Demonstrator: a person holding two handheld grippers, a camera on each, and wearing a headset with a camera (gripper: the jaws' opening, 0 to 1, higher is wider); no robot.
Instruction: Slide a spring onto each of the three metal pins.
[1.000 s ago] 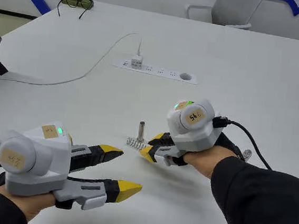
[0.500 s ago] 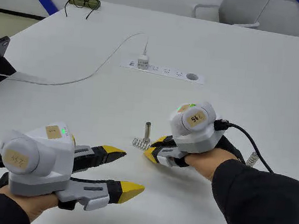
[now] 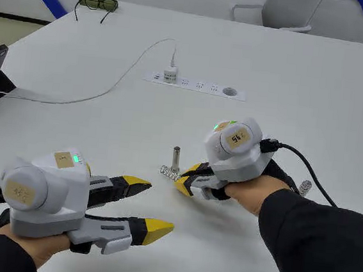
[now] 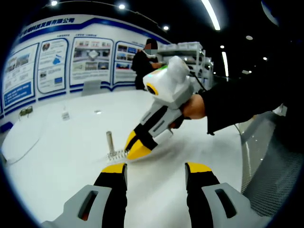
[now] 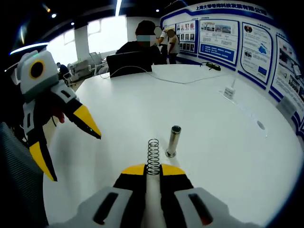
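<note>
Right gripper (image 5: 153,169) pinches spring (image 5: 153,156) just beside the bare upright pin (image 5: 173,141), left gripper (image 4: 156,168) open, idle; threading looks not yet begun.

Table (image 3: 302,90), taken from the upright pin (image 3: 175,158):
- spring (image 3: 166,171): lying at 7 o'clock, just beside the pin's base, one end between the tips of the right gripper (image 3: 180,185)
- left gripper (image 3: 161,205): 6 o'clock, apart
- power strip (image 3: 196,85): 12 o'clock
- glasses (image 3: 96,2): 11 o'clock, far edge
</note>
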